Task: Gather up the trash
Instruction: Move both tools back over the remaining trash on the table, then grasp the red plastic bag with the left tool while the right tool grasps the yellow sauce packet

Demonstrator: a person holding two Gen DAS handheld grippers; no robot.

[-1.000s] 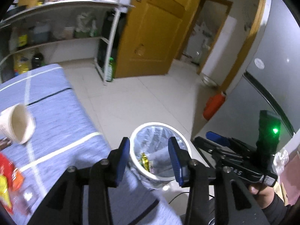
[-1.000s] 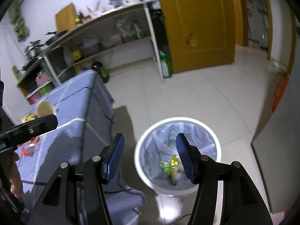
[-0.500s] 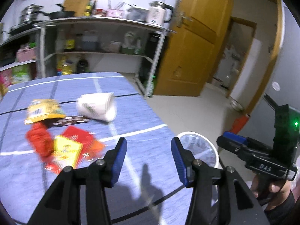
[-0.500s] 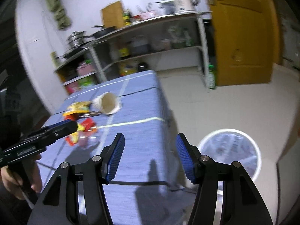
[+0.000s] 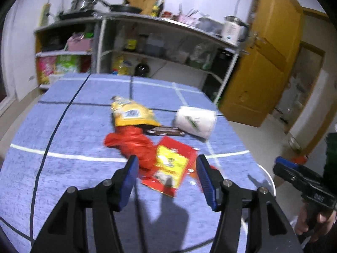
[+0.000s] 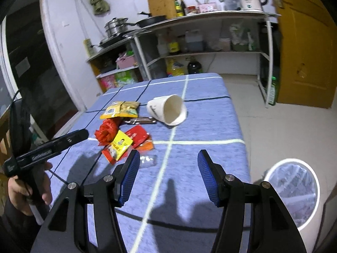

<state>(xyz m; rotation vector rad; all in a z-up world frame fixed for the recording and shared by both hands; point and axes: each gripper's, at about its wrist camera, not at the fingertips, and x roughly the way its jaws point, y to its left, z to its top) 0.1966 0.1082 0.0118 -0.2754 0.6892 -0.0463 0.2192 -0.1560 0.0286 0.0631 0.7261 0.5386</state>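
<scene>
Above the blue table (image 6: 210, 109), left gripper (image 5: 166, 177) fingers opening, empty, right gripper (image 6: 167, 177) fingers wide apart, empty

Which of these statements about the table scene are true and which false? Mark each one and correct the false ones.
1. The white paper cup lies on its side. True.
2. The right gripper holds a wrapper. False: nothing is between its fingers.
3. The white lined trash bin stands on the floor beside the blue-clothed table. True.
4. The yellow snack bag is in the bin. False: it lies on the table.
</scene>
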